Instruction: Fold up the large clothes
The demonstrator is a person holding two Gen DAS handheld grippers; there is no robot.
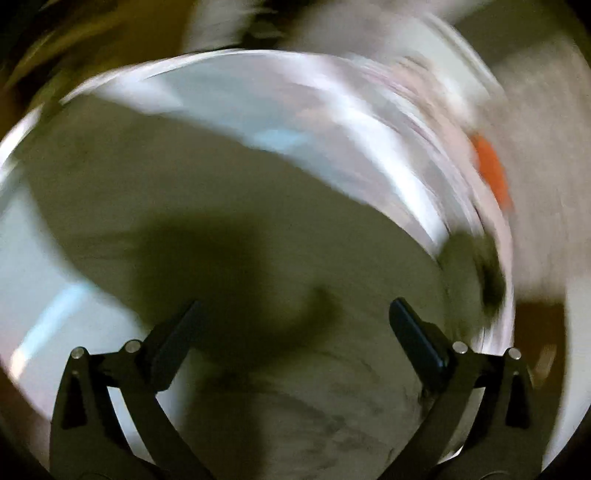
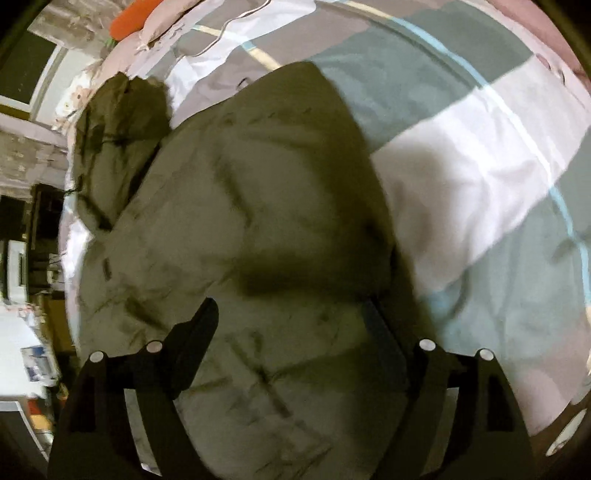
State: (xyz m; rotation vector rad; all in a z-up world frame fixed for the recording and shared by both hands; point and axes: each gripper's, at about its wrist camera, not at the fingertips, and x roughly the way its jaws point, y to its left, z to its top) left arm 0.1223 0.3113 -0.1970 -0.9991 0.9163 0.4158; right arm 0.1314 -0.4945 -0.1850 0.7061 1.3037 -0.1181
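Big olive-green jacket (image 2: pixel 236 206) spread out on the bed (image 2: pixel 461 173), covering the middle and left of the right wrist view. Lies directly under and ahead of the right gripper (image 2: pixel 291 314), with puffy quilted fabric filling the gap between the two fingers. Right gripper spread wide, nothing pinched, though whether the fingertips actually touch the cloth is hard to call. One darker bunched part of the jacket, maybe a hood or sleeve, sits at the far upper left, near the bed's edge. Striped bedcover in grey-green, white and mauve with thin blue lines showing to the right of the jacket. Orange pillow (image 2: pixel 138 16) way up at the top left, well apart from the jacket. Some room furniture past the left edge of the bed, too small to make out.

Left wrist view super blurry. Same olive jacket (image 1: pixel 258 229) fills the lower middle, right ahead of the left gripper (image 1: pixel 295 317) and running between its fingers. Left gripper also spread wide, holding nothing. Dark shadow on the fabric just in front of the fingers. Smeared striped bedcover (image 1: pixel 332 122) beyond the jacket, plus an orange blur at the right.
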